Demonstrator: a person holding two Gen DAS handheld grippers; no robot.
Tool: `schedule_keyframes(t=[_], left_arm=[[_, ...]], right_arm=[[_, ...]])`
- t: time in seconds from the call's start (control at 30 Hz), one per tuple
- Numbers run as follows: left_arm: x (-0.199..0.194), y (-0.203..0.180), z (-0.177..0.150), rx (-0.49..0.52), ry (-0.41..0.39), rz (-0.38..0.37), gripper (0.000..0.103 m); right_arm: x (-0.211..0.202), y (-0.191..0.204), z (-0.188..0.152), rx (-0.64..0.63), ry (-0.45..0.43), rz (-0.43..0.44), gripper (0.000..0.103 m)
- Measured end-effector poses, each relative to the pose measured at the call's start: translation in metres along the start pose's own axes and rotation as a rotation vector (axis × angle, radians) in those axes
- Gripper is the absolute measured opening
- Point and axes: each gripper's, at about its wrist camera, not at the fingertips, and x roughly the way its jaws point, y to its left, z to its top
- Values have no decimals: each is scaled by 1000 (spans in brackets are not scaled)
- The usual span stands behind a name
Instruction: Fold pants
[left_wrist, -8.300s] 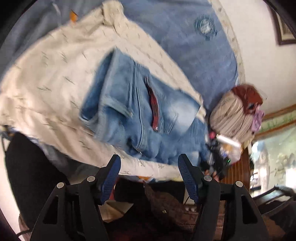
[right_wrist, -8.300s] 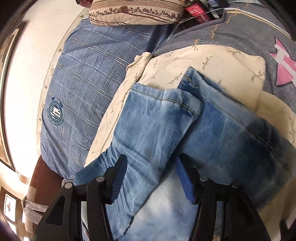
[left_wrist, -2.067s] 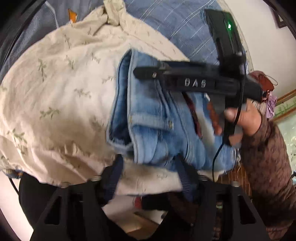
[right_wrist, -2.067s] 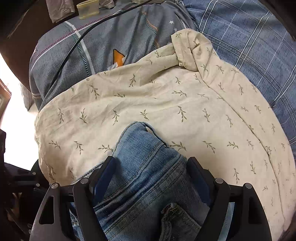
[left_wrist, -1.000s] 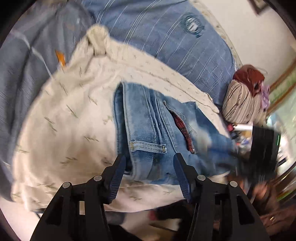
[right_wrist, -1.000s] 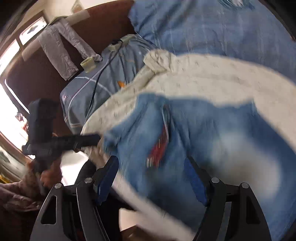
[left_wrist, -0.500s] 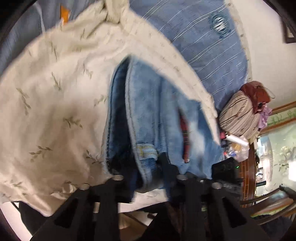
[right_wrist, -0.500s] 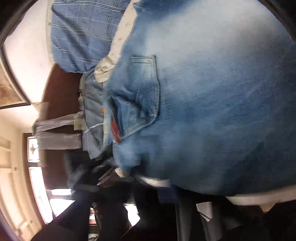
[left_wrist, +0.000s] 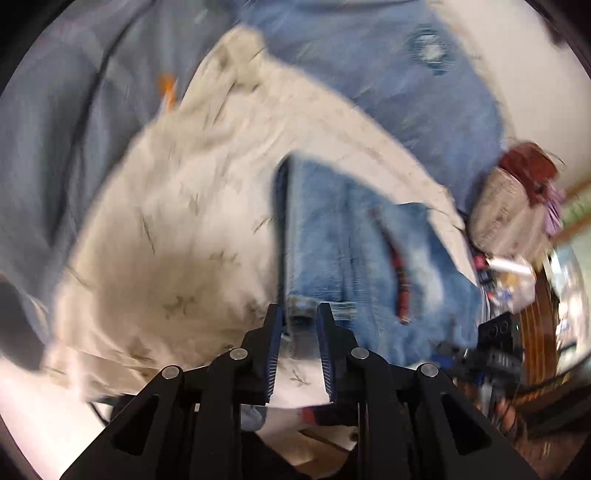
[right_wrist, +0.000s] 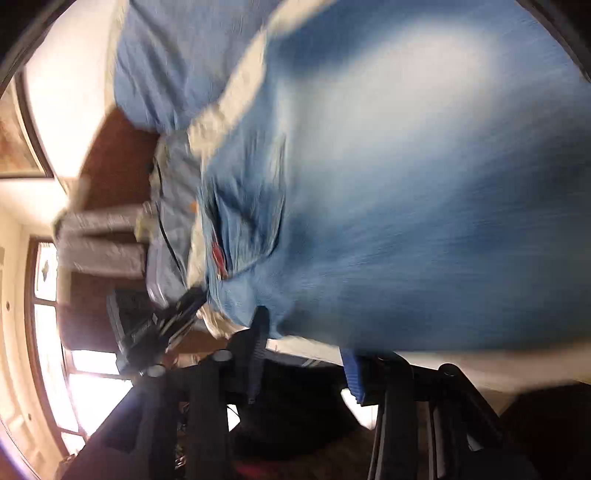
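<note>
Folded blue jeans (left_wrist: 354, 254) lie on a cream leaf-print cloth (left_wrist: 177, 229) on the bed. My left gripper (left_wrist: 299, 325) is nearly closed on the near waistband edge of the jeans, at a belt loop. In the right wrist view the jeans (right_wrist: 406, 192) fill most of the frame, blurred. My right gripper (right_wrist: 303, 339) is at the jeans' near edge, its jaws apart, with the denim edge lying over the fingertips. The right gripper also shows in the left wrist view (left_wrist: 491, 350) at the lower right.
A blue plaid bedcover (left_wrist: 424, 74) lies behind the cloth. A striped bundle with a red item (left_wrist: 513, 206) sits at the right, near clutter on a wooden edge. A dark wooden headboard (right_wrist: 118, 162) and a window (right_wrist: 48, 332) are at the left.
My left gripper has closed in on the jeans' waistband edge since a second ago. The right gripper has swung round to the jeans' other side. Both views are motion-blurred.
</note>
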Motion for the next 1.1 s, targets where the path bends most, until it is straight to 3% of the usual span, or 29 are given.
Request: schedule_keyframes(t=[0.07,0.13,0.23,0.37,0.53,0.73,0.8,0.93,1.1], left_arm=[[-22,-22,5,108,-39,11,30],[-36,-44,6,204,-66,38,45],[-29,-91,13,322,-41,34,58],[30,-179,30,489,96,30,58],[134,-297,37,724,268,58,58],[255,-429,35,905,418,9,58],[296,-458,26,967,456,5,58],[356,-487,11,1069,501,26,58],[402,-508,7,1152,558,-9,58]], right_arm=[[-52,-24,-4,58,-156,-33,40],[-114,-62,-14,153,-381,-86,43],[-185,-118,-32,329,-638,-154,43],[-219,-157,-46,431,-805,-121,43],[-226,-186,-38,432,-865,-79,45],[-240,-189,-27,343,-917,-152,47],[-239,-192,-26,300,-914,-144,54],[-242,-186,-28,226,-894,-142,54],[-244,-192,-28,224,-864,-95,54]])
